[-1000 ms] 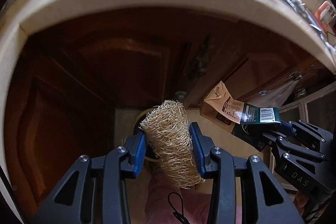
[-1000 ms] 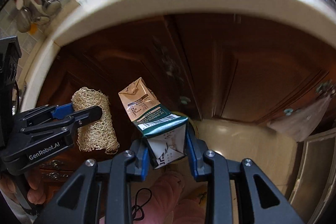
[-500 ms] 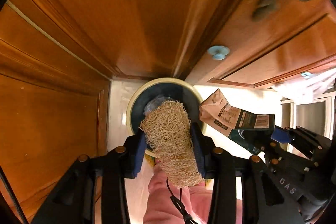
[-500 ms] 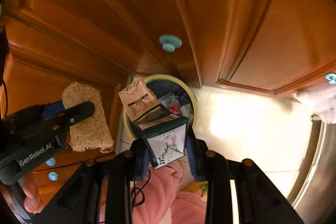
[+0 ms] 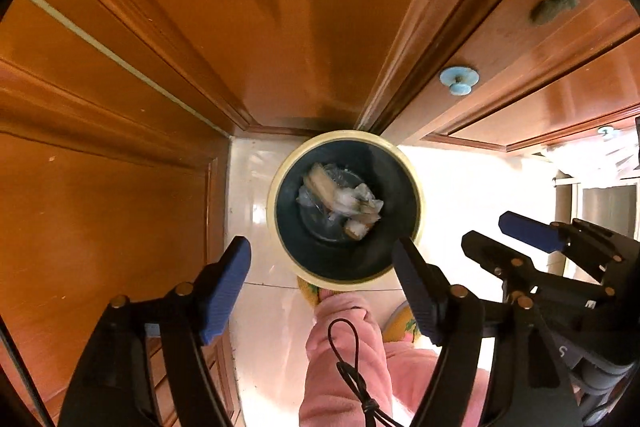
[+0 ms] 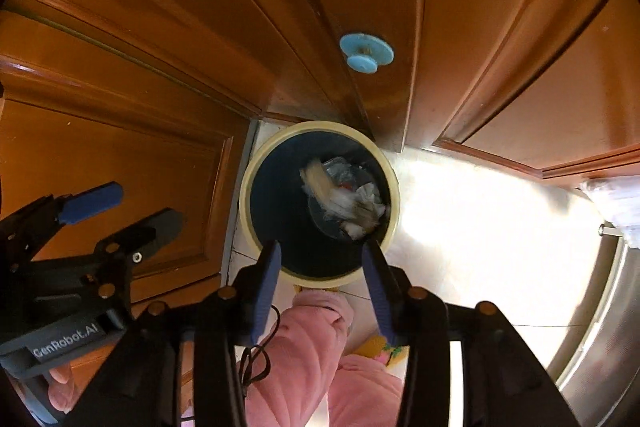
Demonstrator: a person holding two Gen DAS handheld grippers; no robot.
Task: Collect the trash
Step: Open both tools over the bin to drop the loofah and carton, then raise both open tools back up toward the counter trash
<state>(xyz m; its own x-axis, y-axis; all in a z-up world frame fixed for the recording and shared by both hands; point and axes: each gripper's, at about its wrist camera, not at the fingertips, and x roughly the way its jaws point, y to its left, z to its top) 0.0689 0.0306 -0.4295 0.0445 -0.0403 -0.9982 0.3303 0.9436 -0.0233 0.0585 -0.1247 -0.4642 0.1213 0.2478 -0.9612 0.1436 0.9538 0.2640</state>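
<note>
Glossy brown wooden cabinet doors [image 5: 168, 39] close in a corner of pale tiled floor [image 6: 460, 227], and in that corner stands a round trash bin [image 5: 276, 195] with a cream rim and a dark inside. On the door just behind the bin sits a light-blue round knob [image 6: 366, 53]. At the bottom of the bin lies the trash [image 5: 340, 201]: crumpled clear plastic, pale wrappers and a tan, blurred piece on top; what each piece is cannot be told.

The left claw [image 5: 320, 287] points straight down over the near edge of the bin, its jaws opening wide, with nothing between the blue pads. The right claw [image 6: 322, 283] hangs just beside it, also above the bin's near rim, its jaws opening too, less far apart, and empty. Each claw shows in the other's view, off to the side of the bin.

Below the bin's near rim are the person's pink trouser legs [image 6: 316, 339], a thin black cord [image 5: 352, 367] across them, and yellow patterned slippers [image 5: 404, 323]. A fingertip [image 6: 60, 391] shows under the left claw's body.
</note>
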